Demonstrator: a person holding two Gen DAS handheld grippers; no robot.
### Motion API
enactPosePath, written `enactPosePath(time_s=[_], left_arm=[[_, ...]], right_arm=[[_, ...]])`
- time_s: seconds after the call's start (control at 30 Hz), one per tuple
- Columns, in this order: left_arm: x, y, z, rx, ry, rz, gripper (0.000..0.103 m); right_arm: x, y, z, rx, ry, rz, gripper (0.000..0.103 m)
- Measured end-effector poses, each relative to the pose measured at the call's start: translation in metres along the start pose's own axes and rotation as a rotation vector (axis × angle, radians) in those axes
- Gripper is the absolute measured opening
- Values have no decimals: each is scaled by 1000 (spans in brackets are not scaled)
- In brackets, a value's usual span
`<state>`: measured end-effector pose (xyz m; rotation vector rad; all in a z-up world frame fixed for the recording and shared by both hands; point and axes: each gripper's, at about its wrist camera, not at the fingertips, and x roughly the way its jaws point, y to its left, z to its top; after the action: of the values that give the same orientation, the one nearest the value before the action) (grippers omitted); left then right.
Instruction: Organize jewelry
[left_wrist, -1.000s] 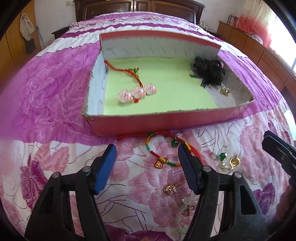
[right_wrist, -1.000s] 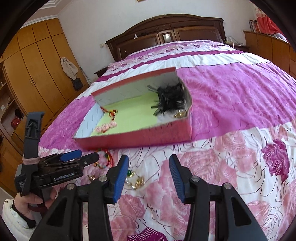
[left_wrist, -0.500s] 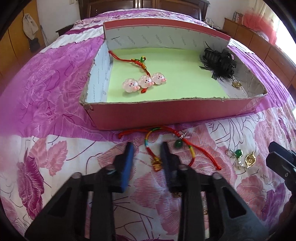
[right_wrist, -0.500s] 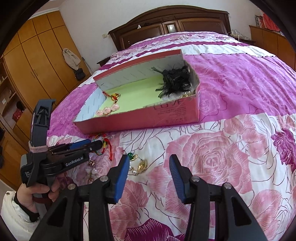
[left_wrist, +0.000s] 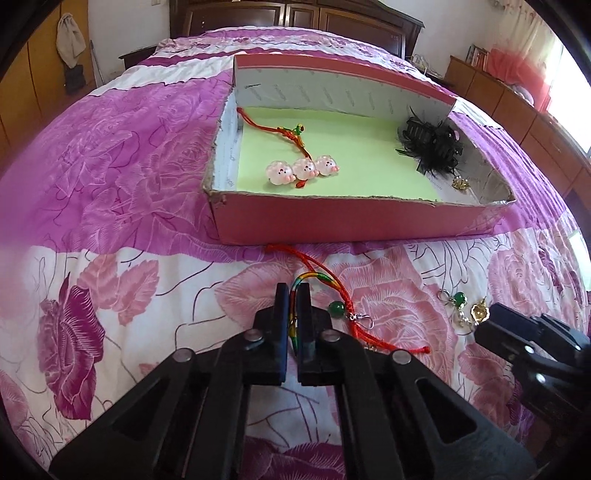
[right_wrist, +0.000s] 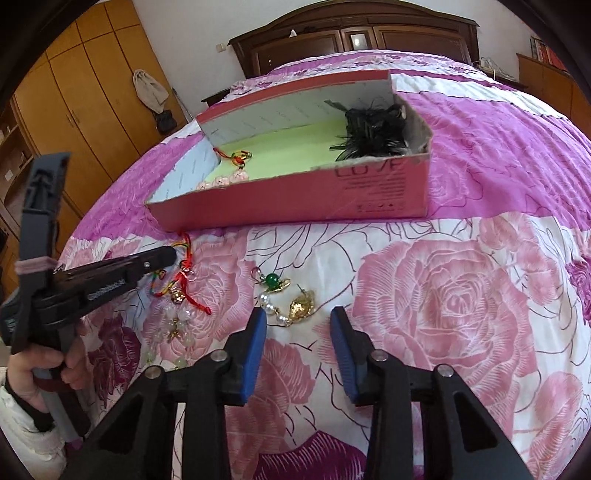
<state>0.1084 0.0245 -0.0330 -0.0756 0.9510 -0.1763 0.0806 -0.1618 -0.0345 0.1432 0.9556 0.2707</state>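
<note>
We pinched the rainbow string bracelet (left_wrist: 314, 277) tight with our left gripper (left_wrist: 294, 291), right gripper (right_wrist: 298, 317) closing, empty, near the gold earring (right_wrist: 301, 305)

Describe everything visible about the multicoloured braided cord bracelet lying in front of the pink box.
The multicoloured braided cord bracelet is woven in red, yellow and green thread, with a green bead, a small silver clasp and loose red tail ends. It lies on the floral bedspread just before the pink cardboard box. The left gripper has just closed on its cord.
</note>
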Motion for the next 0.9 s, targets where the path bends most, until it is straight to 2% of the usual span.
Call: enactPosePath(time_s=[0.2,0.23,0.5,0.9], left_arm=[[-7,-3,6,-13,-16,-13,0],[-8,-3,7,-15,-19,-15,0],[-28,-3,7,-29,-59,-41,0],[-70,-5,10,-37,-148,-93,0]], right_arm=[[10,-2,2,10,10,-7,22],[10,-2,2,10,2,-8,8],[-6,6,0,-27,-51,-21,6],[-50,33,-3,-120,-180,-27,5]])
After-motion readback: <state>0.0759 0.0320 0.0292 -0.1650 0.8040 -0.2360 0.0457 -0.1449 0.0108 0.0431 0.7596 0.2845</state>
